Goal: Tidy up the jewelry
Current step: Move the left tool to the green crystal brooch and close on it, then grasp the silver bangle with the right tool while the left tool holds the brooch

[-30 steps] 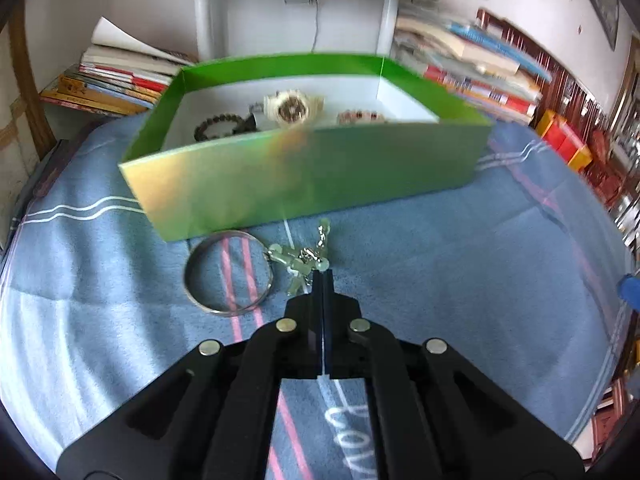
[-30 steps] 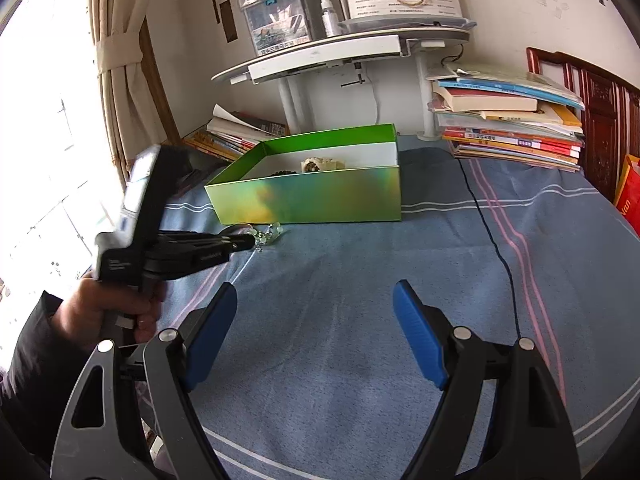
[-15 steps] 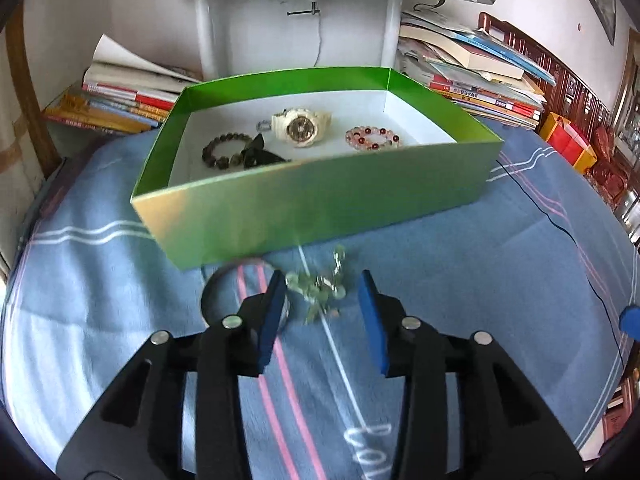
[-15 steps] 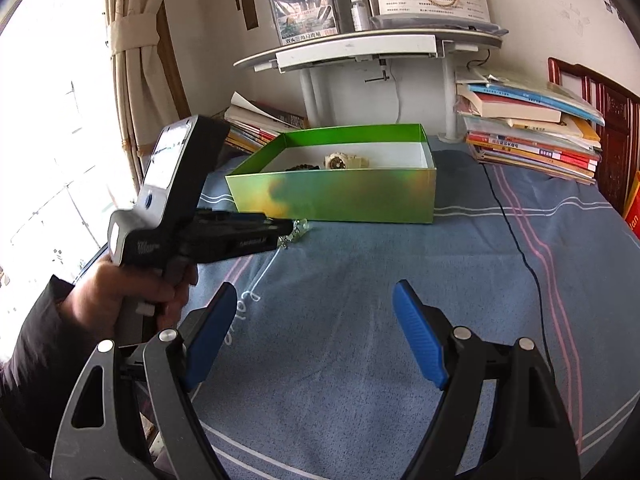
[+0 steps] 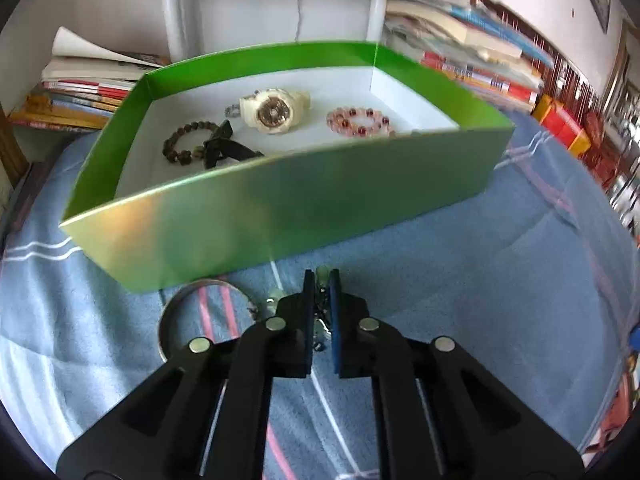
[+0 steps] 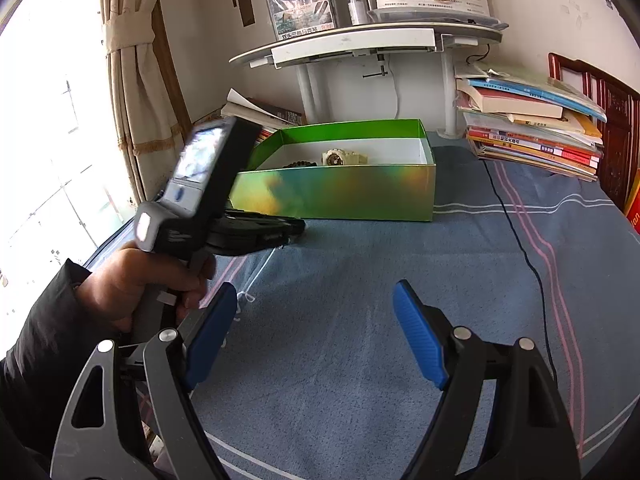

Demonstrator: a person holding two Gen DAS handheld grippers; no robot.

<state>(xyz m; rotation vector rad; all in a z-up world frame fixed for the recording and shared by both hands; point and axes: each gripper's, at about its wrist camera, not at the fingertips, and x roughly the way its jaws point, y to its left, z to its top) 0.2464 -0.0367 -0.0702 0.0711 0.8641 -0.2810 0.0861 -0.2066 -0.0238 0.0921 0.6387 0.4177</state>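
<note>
Bracelet charms (image 5: 320, 312) sit pinched between the blue pads of the left tongs (image 5: 319, 280), with the silver ring (image 5: 176, 312) lying to their left on the blue bedspread (image 5: 460, 288). Just ahead stands the green box (image 5: 280, 208). The right tongs (image 6: 314, 300) gape empty.

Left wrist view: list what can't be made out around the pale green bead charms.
- Pale green bead charms: mostly hidden between the closed left gripper; their shape is unclear.
- Silver metal bangle: near side covered by the gripper's black body.
- Right wrist view: the left gripper blocks both.
</note>
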